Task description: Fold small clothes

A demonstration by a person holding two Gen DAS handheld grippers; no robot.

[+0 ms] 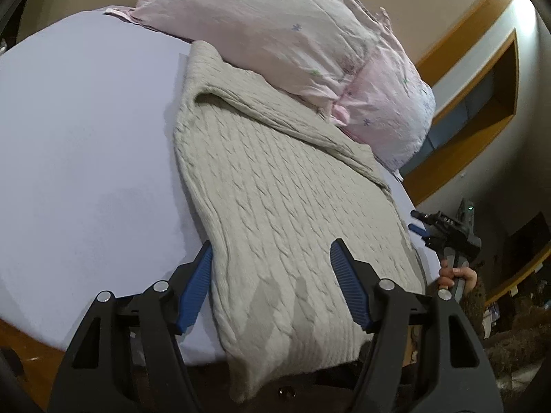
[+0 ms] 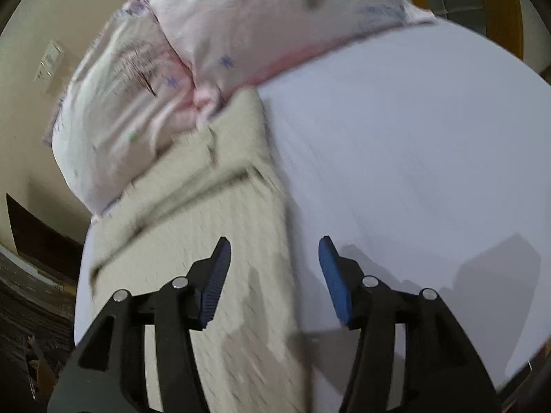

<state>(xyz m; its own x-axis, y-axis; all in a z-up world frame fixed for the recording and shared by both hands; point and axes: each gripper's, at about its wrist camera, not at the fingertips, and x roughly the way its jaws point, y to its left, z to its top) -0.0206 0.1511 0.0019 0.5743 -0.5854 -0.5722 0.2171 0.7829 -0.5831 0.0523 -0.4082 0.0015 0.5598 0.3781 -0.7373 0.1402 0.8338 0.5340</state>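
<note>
A beige cable-knit sweater [image 1: 275, 189] lies lengthwise on the pale lavender bed sheet [image 1: 86, 137], its far end folded over and touching the pink pillow. Its near end hangs over the bed edge. My left gripper [image 1: 272, 254] is open and empty, its blue pads above the sweater's near left part. My right gripper [image 2: 273, 251] is open and empty over the sweater's [image 2: 213, 227] right edge, blurred by motion. The right gripper also shows in the left wrist view [image 1: 418, 220], held by a hand at the bed's right side.
A pink patterned pillow [image 1: 292, 41] lies at the head of the bed, also in the right wrist view [image 2: 206, 34]. A wooden wall frame [image 1: 482, 86] stands beyond it. Wooden floor [image 1: 24, 351] shows below the bed edge. Bare sheet [image 2: 413, 155] lies beside the sweater.
</note>
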